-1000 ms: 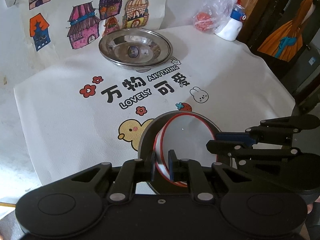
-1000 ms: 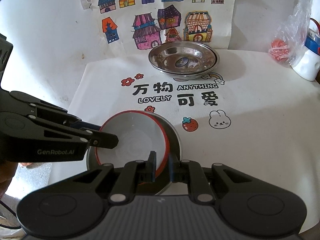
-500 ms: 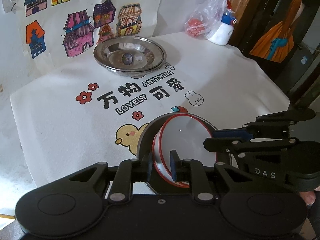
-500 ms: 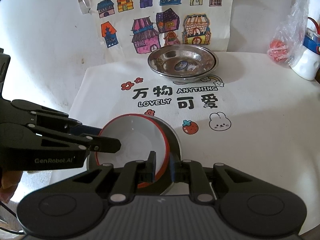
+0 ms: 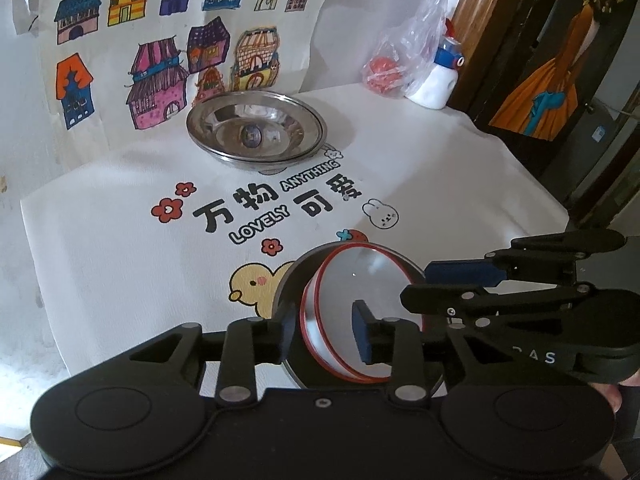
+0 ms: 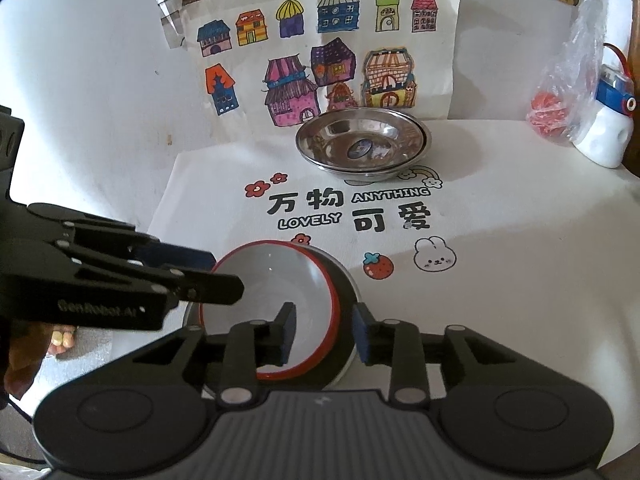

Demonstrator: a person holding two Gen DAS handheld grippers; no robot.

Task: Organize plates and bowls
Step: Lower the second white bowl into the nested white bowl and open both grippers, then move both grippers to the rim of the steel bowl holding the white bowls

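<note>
White printed tablecloth (image 5: 120,264) | near edge: red-rimmed white bowl (image 5: 352,312) in steel bowl (image 6: 344,280) | my left gripper (image 5: 320,336), right gripper (image 6: 324,336) opening, straddling rim, pads clear.

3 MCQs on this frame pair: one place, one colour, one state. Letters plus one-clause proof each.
1. Where do the steel bowls sit?
A. by the house drawings at the back
B. on the duck print
C. under the left gripper

2. Rim colour of the white bowl?
A. blue
B. red
C. green

3. What does the white bowl rest in?
A. a plastic bag
B. nothing, it is on bare cloth
C. a dark round dish

A: the bowls stand just before the drawings.
B: a red band rings its edge.
C: the dish's rim shows around it; right gripper and left gripper jaws are opening astride its rim.
</note>
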